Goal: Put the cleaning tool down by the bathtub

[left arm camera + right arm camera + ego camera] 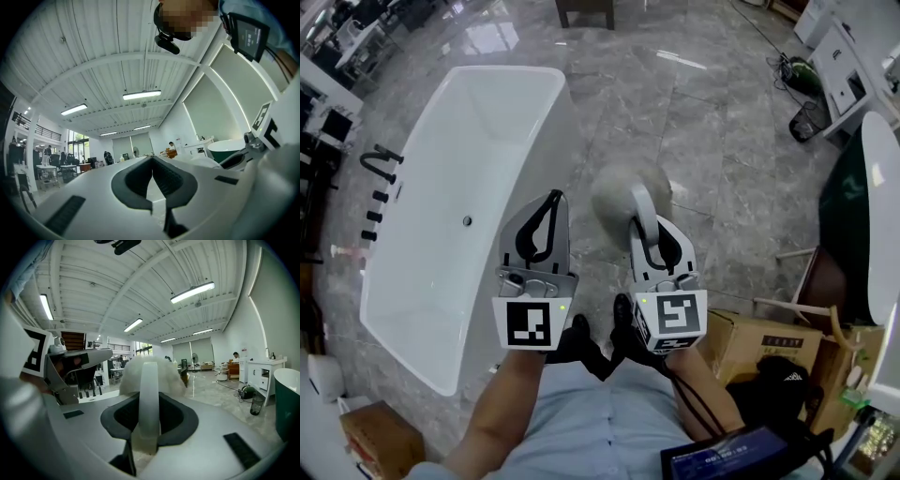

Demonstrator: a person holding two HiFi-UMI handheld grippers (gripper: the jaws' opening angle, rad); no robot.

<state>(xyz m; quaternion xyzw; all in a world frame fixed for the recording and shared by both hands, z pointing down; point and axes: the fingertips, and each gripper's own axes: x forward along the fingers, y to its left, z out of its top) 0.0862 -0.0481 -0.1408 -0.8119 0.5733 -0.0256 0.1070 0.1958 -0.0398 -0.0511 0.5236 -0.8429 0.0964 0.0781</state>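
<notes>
The cleaning tool is a fluffy pale round head on a white handle. My right gripper is shut on that handle, and the head sticks out past the jaws over the grey floor. In the right gripper view the handle stands upright between the dark pads, with the fluffy head behind it. The white bathtub lies at the left. My left gripper hovers over the tub's right rim, shut with nothing in it; its tips meet in the left gripper view.
Black tap fittings stand along the tub's left side. A dark green tub sits at the right edge. Cardboard boxes, a black bag and a tablet crowd the lower right. Another box is at the lower left.
</notes>
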